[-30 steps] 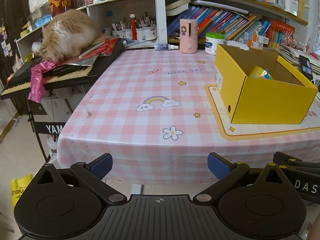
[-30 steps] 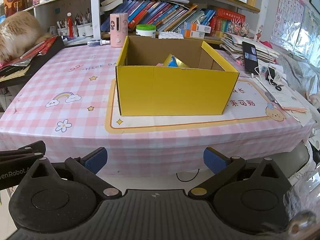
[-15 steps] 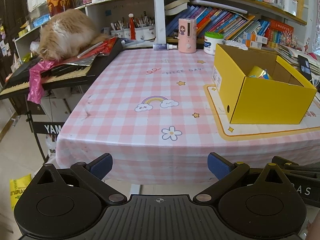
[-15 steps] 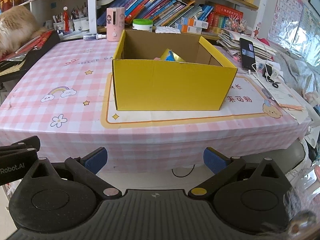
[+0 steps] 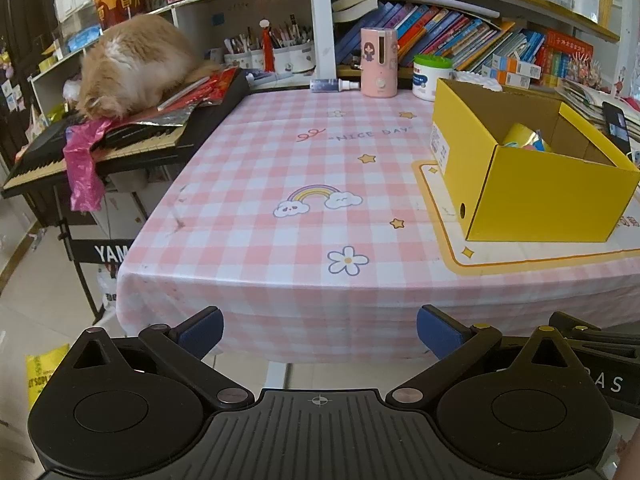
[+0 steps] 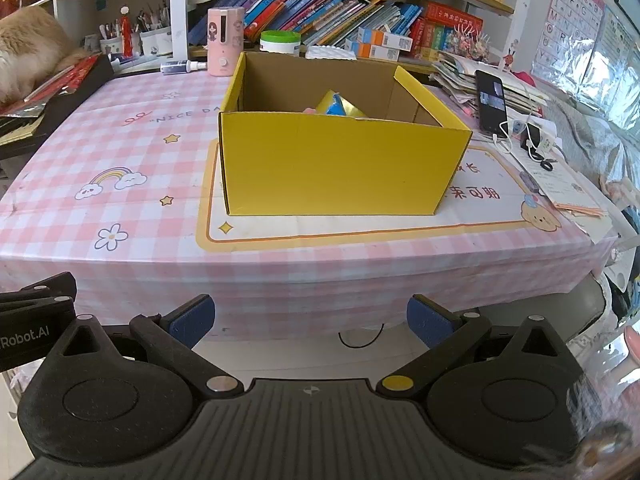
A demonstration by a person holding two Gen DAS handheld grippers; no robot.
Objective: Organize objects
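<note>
Straight ahead of the wide-open, empty right gripper (image 6: 308, 316) the yellow box (image 6: 340, 168) is seen, long axis crosswise, farther right of the open, empty left gripper (image 5: 319, 328)

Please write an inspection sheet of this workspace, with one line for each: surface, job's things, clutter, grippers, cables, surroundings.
Surface: table under a pink checked cloth; a yellow-bordered mat lies on it.
Job's things: open yellow box on the mat, with a yellow and blue packet inside.
Clutter: pink dispenser, green-lidded tub and spray bottle at the far edge; phone and papers on the right.
Grippers: left gripper and right gripper both open, holding nothing, short of the table.
Cables: white cable at the phone.
Surroundings: bookshelf; cat on a keyboard.
</note>
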